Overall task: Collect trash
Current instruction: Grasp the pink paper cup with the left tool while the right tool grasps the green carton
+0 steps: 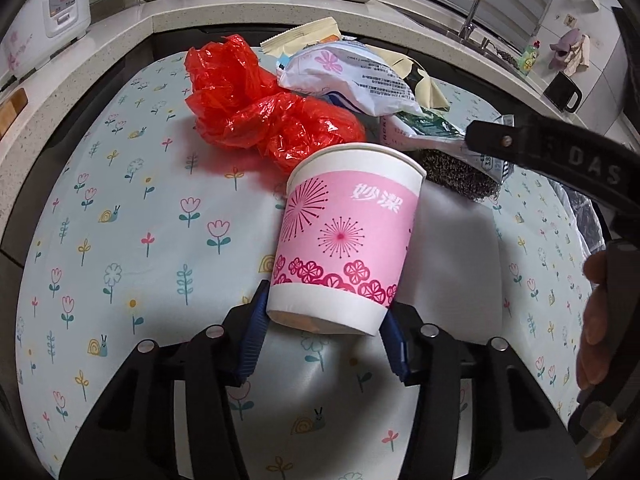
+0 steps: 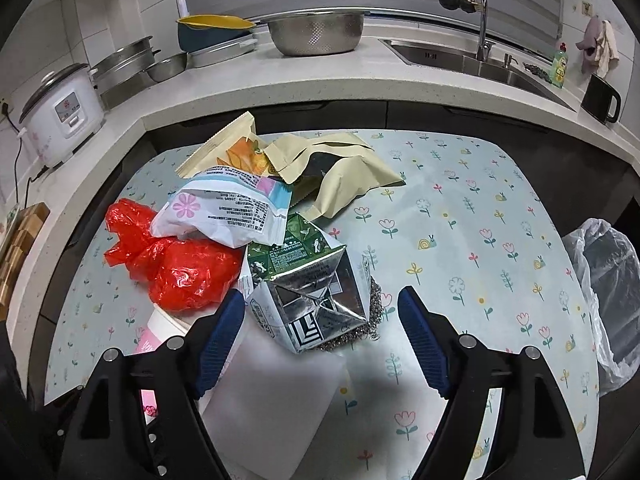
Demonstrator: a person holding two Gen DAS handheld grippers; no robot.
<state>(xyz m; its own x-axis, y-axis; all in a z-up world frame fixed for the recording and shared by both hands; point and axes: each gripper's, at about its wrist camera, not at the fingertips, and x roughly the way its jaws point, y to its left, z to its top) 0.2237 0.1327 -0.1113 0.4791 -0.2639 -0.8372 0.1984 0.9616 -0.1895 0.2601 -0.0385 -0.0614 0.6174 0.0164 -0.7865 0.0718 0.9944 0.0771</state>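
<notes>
The left gripper (image 1: 326,344) pinches the light, crushable paper cup (image 1: 348,236) low at its base, while the right gripper (image 2: 322,344) gapes open before the stiff milk carton (image 2: 308,300).

Both views were taken steeply downward, close over the floral tablecloth (image 1: 120,240), facing the counter (image 2: 320,84). The red bag (image 1: 256,116) and sink (image 2: 480,60) were shared.

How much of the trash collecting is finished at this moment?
Done: apparently nothing; the lined bin beside the table looks empty. In hand: the left tongs close on the pink paper cup; the right tongs stand open around the milk carton, not gripping. Left: the red plastic bag, white wrapper, beige pouches and steel scourer.
</notes>
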